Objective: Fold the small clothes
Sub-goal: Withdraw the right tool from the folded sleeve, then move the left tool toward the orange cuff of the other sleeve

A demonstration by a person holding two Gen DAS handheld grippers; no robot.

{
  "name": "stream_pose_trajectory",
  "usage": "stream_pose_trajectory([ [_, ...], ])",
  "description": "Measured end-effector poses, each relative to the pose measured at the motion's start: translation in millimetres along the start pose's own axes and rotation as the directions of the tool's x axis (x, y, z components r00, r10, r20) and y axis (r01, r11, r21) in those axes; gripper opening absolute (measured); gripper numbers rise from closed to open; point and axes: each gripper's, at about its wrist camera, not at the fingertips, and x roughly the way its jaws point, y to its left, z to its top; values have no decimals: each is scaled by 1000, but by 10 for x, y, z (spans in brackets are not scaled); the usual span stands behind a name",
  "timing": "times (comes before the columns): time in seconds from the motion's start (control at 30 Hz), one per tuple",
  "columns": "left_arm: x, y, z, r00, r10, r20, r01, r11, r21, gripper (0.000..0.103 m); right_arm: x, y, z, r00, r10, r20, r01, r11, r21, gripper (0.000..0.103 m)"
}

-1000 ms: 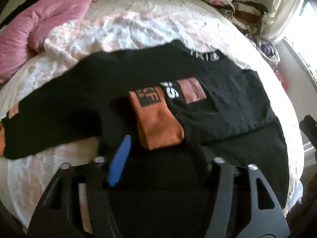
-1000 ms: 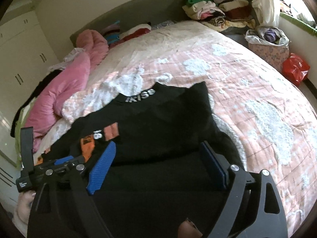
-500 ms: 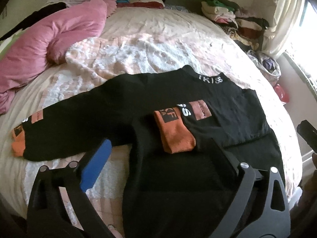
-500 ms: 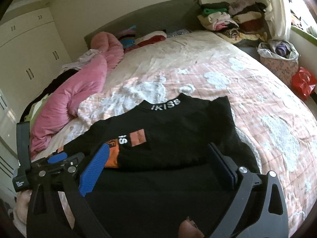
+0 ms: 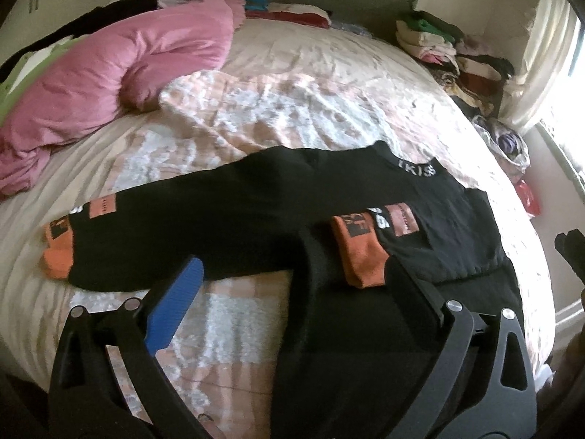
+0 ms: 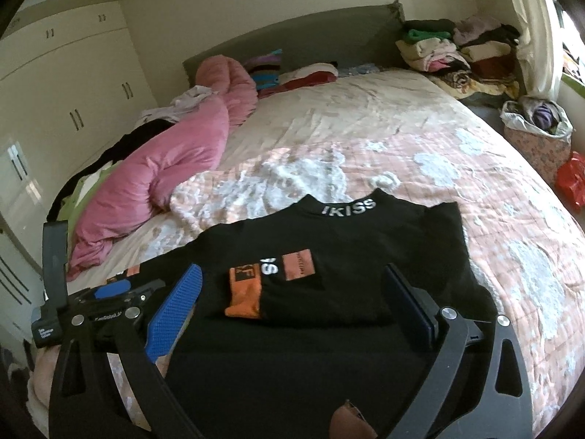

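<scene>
A black sweater (image 5: 256, 212) with an "IKISS" collar lies flat on the bed, also in the right wrist view (image 6: 347, 248). Its right sleeve is folded across the chest, its orange cuff (image 5: 360, 252) pointing toward me; the cuff shows in the right wrist view (image 6: 245, 292) too. The left sleeve stretches out to the left, ending in an orange cuff (image 5: 58, 252). My left gripper (image 5: 292, 292) is open and empty above the sweater's hem. My right gripper (image 6: 292, 300) is open and empty above the hem. The left gripper (image 6: 109, 292) shows at the lower left of the right wrist view.
A pink duvet (image 5: 109, 69) lies bunched at the bed's left side. Stacks of folded clothes (image 6: 449, 47) sit at the far right corner. A bag of clothes (image 6: 537, 124) and a red bag (image 6: 570, 179) stand beside the bed. White wardrobes (image 6: 65, 84) line the left wall.
Both grippers have pulled back and risen away from the sweater. The left gripper's jaws have opened wider. The sweater has stayed as it lay.
</scene>
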Motion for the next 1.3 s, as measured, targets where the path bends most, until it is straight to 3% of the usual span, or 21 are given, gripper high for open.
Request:
stream_pose_trajectory([
  [0.67, -104, 684, 11, 998, 56, 31, -52, 990, -131, 94, 244, 481, 41, 999, 34, -27, -35, 997, -72, 97],
  [1.3, -120, 1463, -96, 992, 122, 8, -115, 954, -276, 94, 594, 965, -21, 994, 76, -80, -87, 986, -142, 97],
])
